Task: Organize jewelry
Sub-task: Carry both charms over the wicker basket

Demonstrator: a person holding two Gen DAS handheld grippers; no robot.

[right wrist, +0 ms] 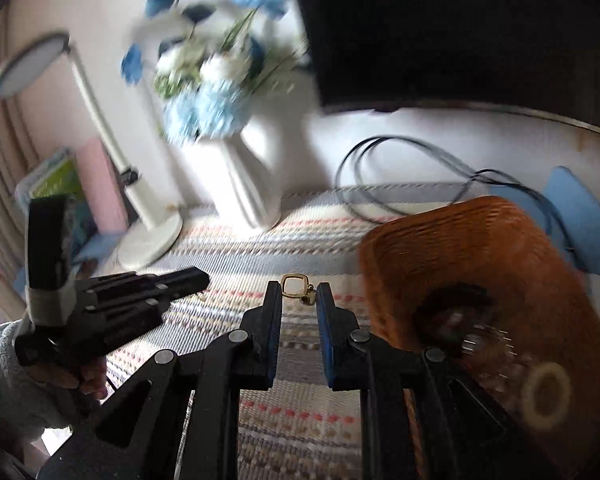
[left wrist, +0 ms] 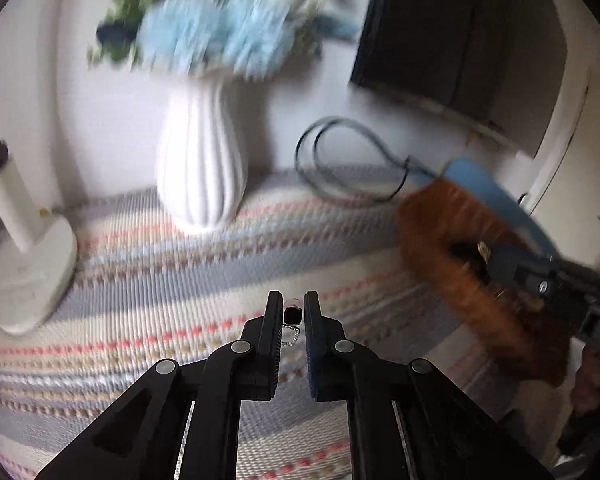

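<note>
My left gripper [left wrist: 293,309] has its jaws close around a small silver pendant with a dark stone [left wrist: 292,315] above the striped cloth; it also shows at the left in the right wrist view [right wrist: 196,278]. My right gripper [right wrist: 299,294] has its jaws close around a small gold square earring [right wrist: 293,287], just left of the brown woven basket [right wrist: 452,248]. In the left wrist view the right gripper [left wrist: 496,258] reaches over the basket [left wrist: 432,216]. Jewelry lies blurred in the basket.
A white ribbed vase [left wrist: 201,172] with blue flowers stands at the back of the striped cloth [left wrist: 180,288]. A white desk lamp base [left wrist: 28,276] is at the left. A black cable [left wrist: 340,160] loops behind. A dark monitor [right wrist: 440,28] hangs above.
</note>
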